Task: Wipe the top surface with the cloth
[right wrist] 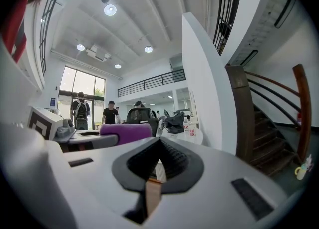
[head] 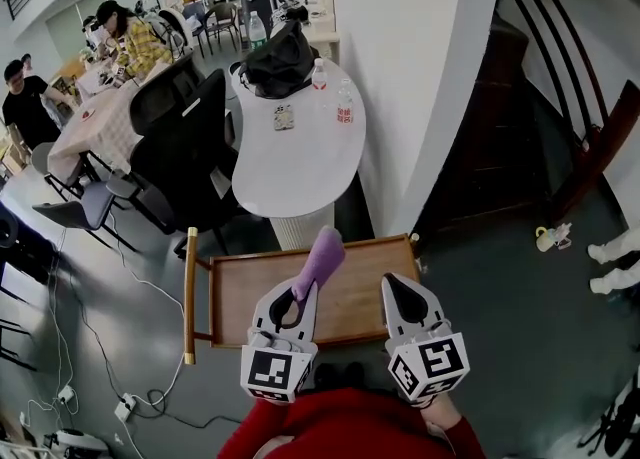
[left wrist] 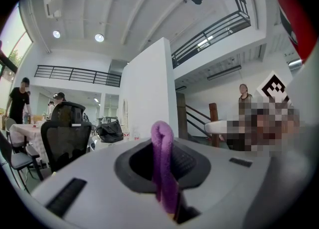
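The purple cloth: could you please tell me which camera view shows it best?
The head view: the purple cloth shows most fully, held by the left gripper. The left gripper view shows only a pinched fold; the right gripper view, a side glimpse.

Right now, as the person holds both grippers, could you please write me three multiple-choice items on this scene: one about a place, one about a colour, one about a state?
1. The black bag lies:
A. on the floor
B. on the white table
C. on the stairs

2. The cloth in the left gripper is:
A. purple
B. green
C. yellow

3. The right gripper is:
A. wide open
B. shut on the cloth
C. shut, with nothing in it

Answers:
1. B, the head view shows the bag on the far end of the white table.
2. A, both the head view and the left gripper view show it purple.
3. C, in the right gripper view the jaws meet and nothing is between them.
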